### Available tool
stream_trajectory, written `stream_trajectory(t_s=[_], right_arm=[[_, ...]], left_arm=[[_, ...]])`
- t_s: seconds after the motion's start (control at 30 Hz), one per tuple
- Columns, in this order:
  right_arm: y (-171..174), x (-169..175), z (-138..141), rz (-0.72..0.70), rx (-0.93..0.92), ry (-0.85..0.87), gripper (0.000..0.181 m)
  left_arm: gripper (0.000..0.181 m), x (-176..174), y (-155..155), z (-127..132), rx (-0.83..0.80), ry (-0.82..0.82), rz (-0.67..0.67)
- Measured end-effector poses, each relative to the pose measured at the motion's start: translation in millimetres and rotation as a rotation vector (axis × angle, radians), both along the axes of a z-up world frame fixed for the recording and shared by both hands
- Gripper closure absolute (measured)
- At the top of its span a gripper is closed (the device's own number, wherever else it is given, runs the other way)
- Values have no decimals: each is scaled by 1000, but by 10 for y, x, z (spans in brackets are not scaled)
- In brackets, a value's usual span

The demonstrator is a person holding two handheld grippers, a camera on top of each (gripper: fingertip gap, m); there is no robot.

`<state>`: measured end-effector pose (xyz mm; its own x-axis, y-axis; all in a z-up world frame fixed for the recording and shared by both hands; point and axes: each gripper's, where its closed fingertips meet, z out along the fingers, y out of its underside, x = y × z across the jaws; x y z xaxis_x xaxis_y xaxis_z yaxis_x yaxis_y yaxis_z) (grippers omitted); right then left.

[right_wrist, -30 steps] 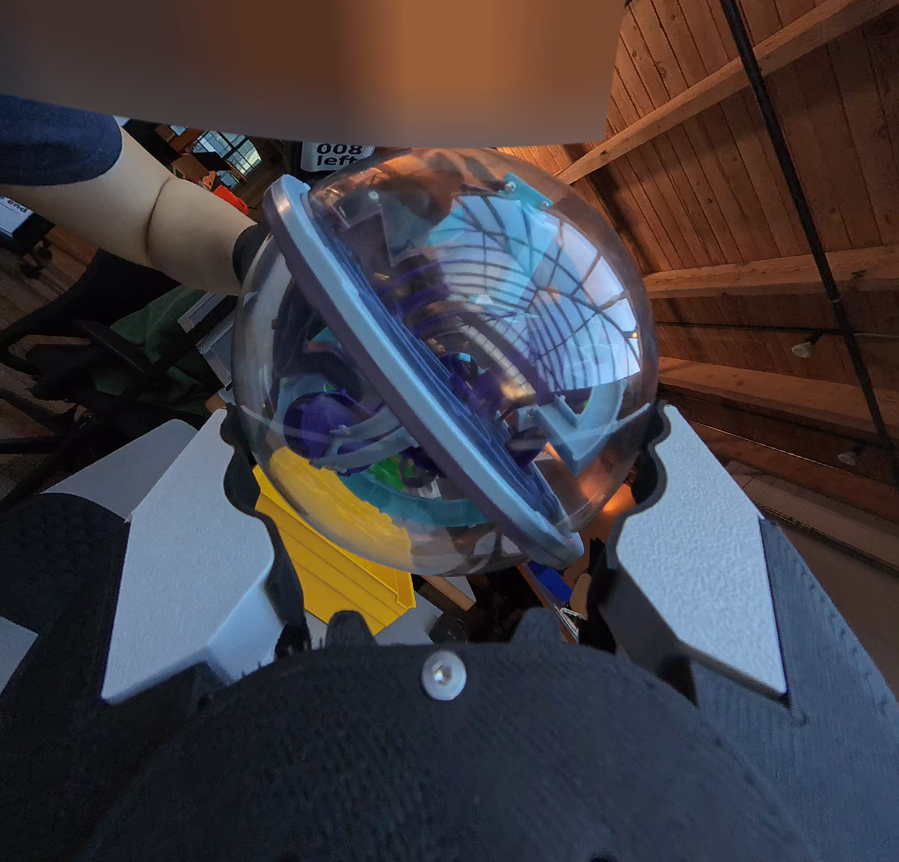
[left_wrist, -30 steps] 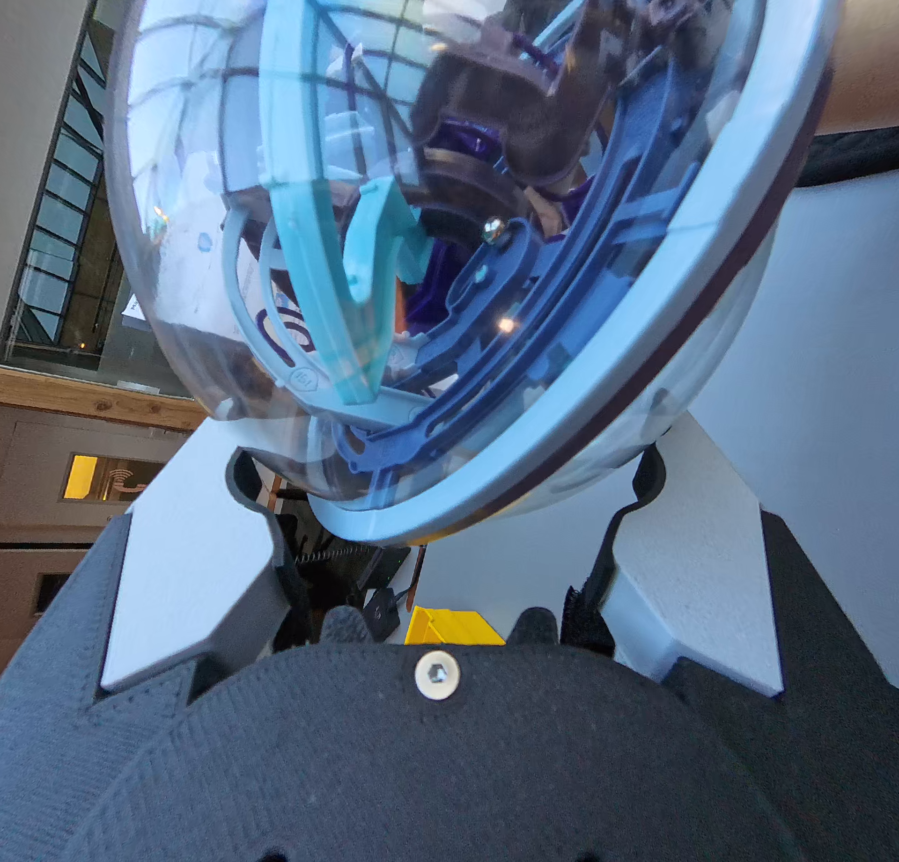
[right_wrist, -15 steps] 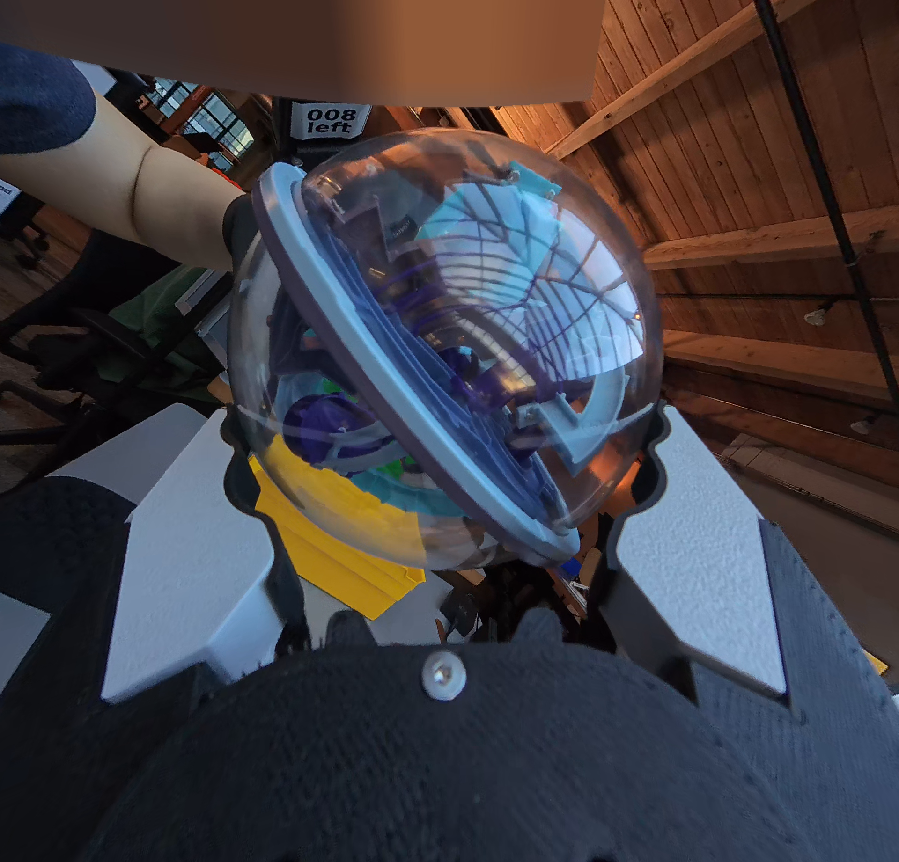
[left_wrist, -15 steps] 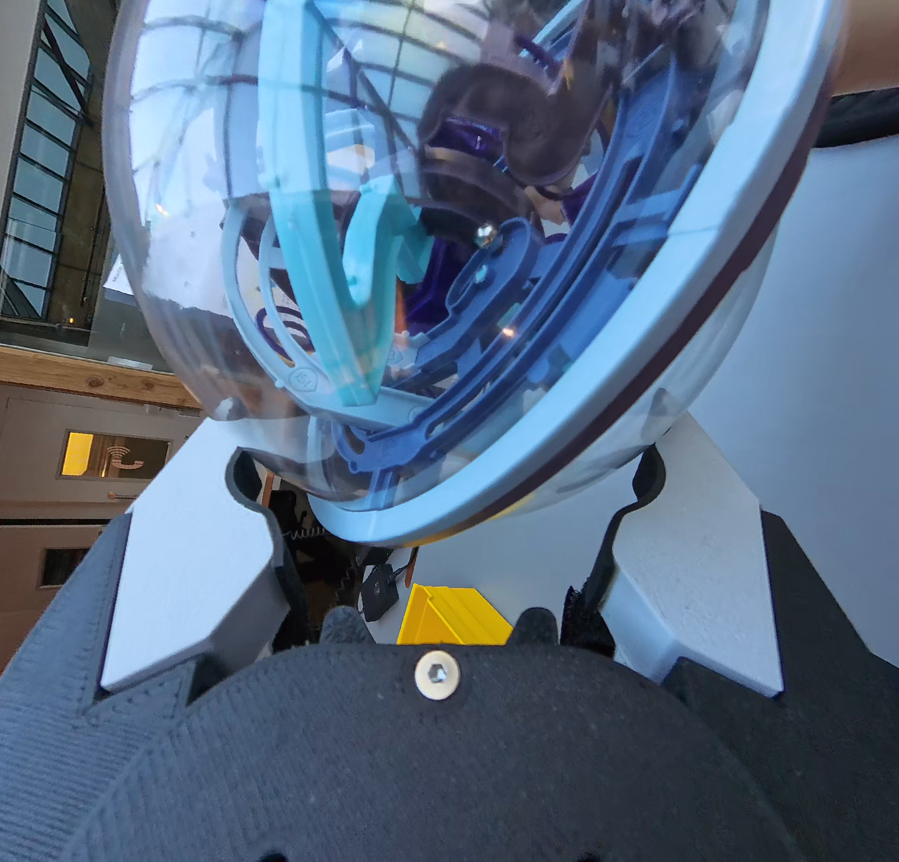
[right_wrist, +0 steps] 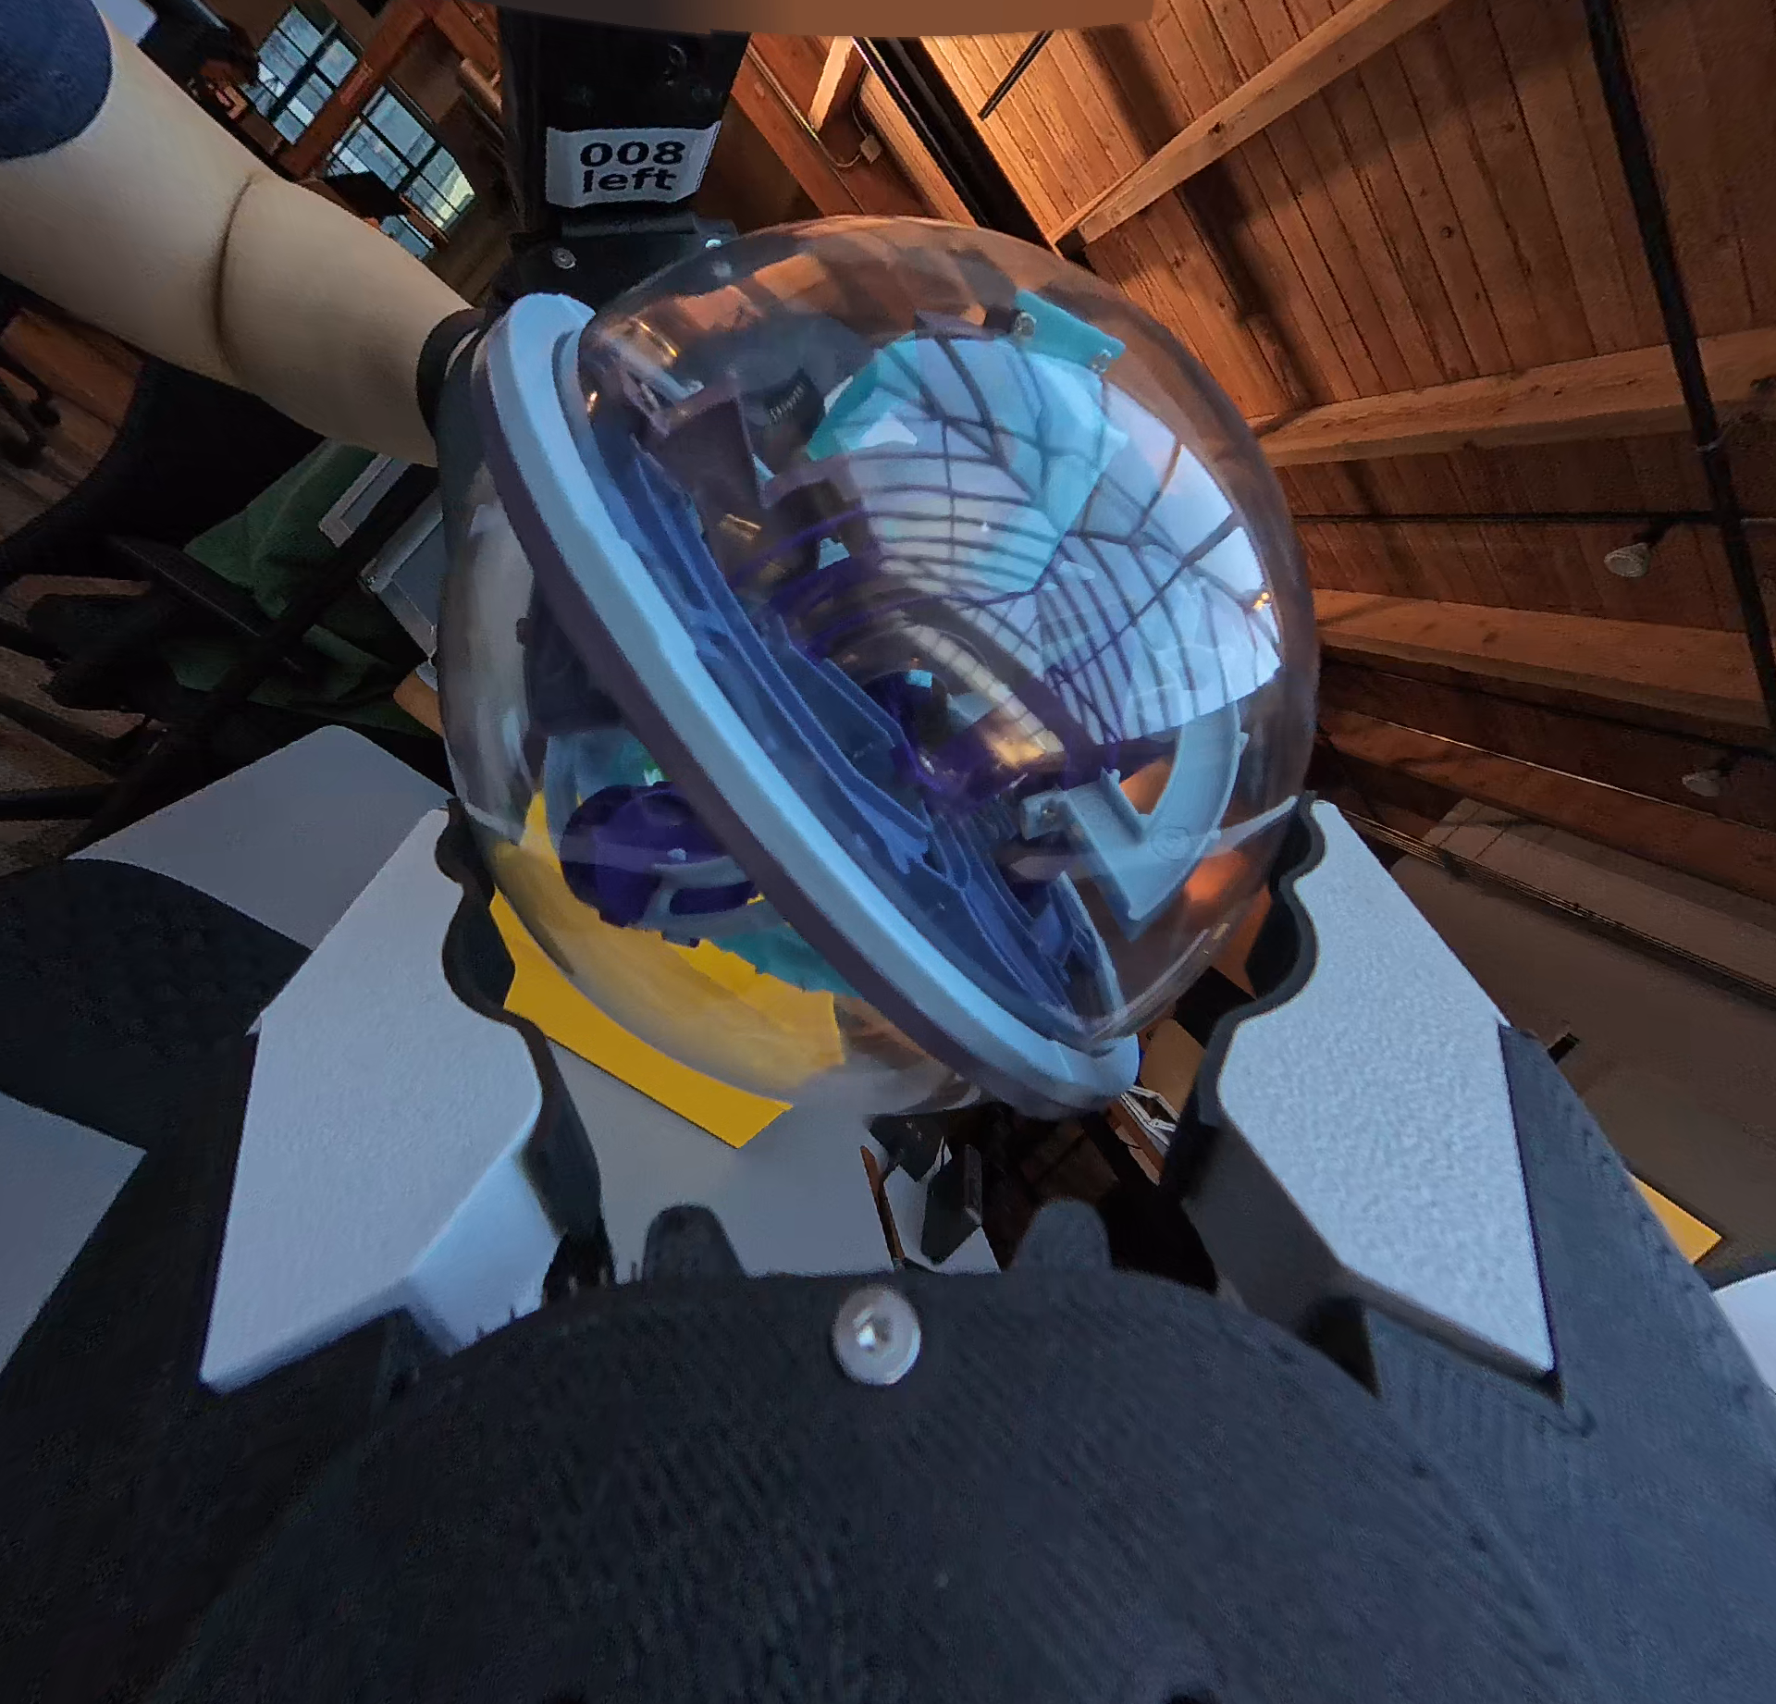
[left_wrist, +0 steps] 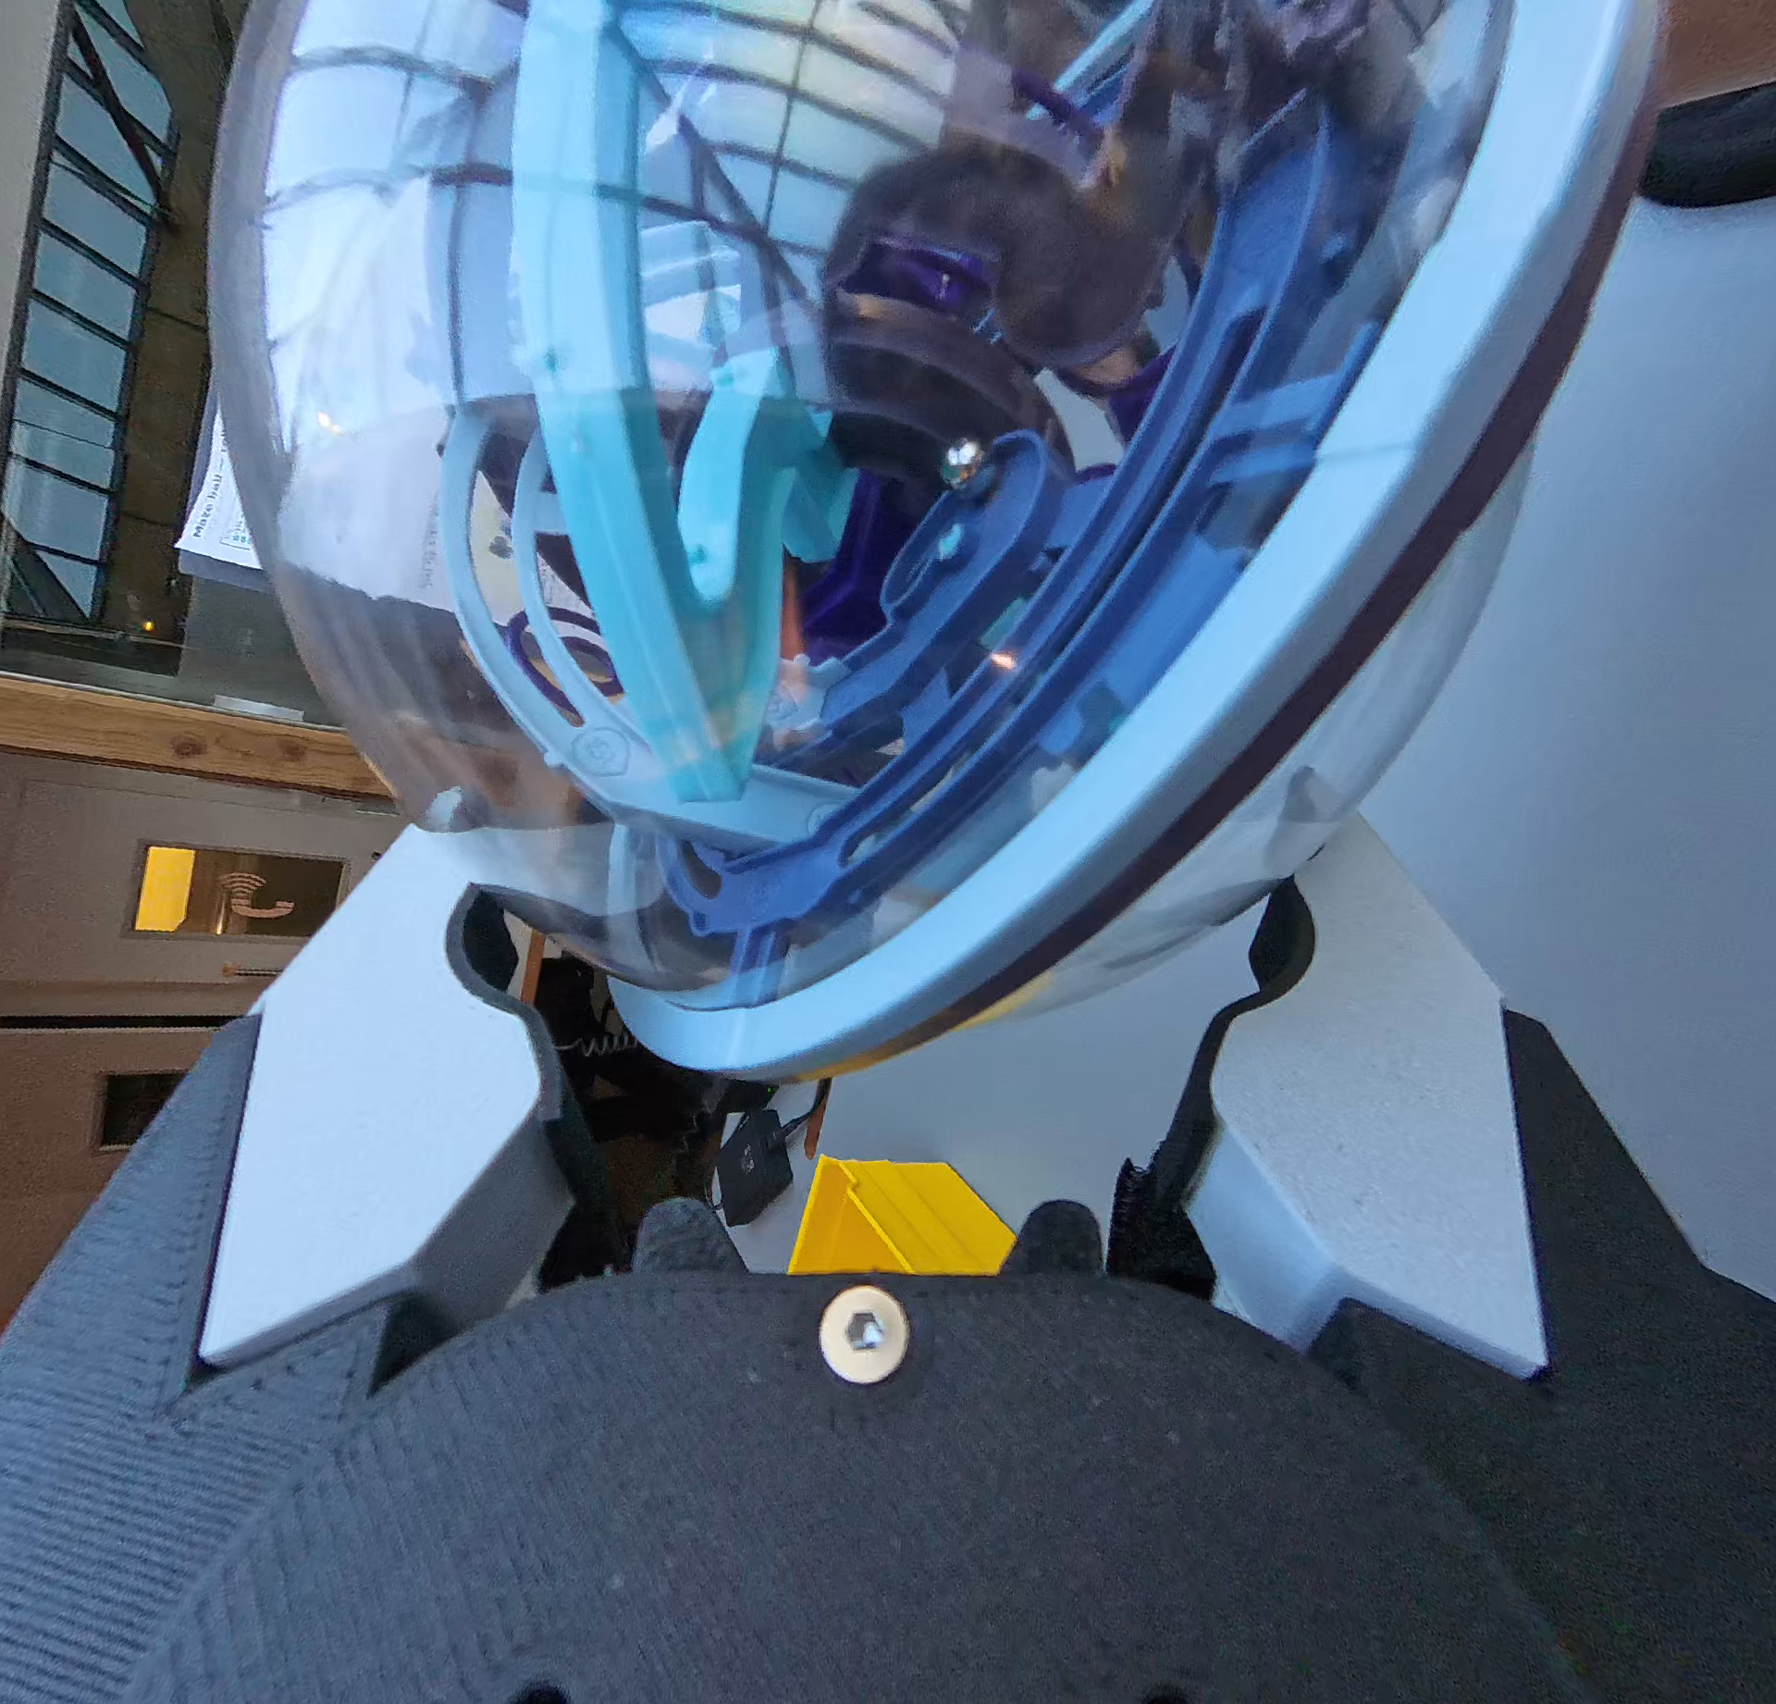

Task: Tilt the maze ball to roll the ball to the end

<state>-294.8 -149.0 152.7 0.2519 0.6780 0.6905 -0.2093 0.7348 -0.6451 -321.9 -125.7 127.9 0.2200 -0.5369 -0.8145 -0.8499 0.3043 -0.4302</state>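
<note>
The maze ball [left_wrist: 865, 408] is a clear sphere with a pale blue ring and blue, teal and purple tracks inside. It is held up in the air between both grippers. My left gripper [left_wrist: 879, 927] is shut on it, fingers pressed on its lower sides. My right gripper [right_wrist: 875, 831] is shut on it from the other side, where the maze ball [right_wrist: 865, 649] shows its ring running steeply down to the right. A small steel ball [left_wrist: 961, 461] sits on a dark blue track near the sphere's middle. I cannot find it in the right wrist view.
A yellow bin [left_wrist: 903, 1216] lies below on a white surface [left_wrist: 1634, 697]; it also shows in the right wrist view [right_wrist: 653, 1033]. The left gripper's black body [right_wrist: 625, 168] and a person's bare forearm [right_wrist: 240, 293] are behind the sphere. Wooden beams [right_wrist: 1442, 408] are overhead.
Both grippers keep hold and tilt the sphere. In the right wrist view its ring now stands steeper and the background has shifted. The steel ball stays at about the same spot on the blue track.
</note>
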Motion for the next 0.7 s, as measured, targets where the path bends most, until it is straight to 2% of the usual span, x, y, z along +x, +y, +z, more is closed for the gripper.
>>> stream_trajectory(t_s=[0.7], right_arm=[[360,-37,-360,-25,-94,-29,24]], left_arm=[[26,-33,312,-351,-65,4,3]])
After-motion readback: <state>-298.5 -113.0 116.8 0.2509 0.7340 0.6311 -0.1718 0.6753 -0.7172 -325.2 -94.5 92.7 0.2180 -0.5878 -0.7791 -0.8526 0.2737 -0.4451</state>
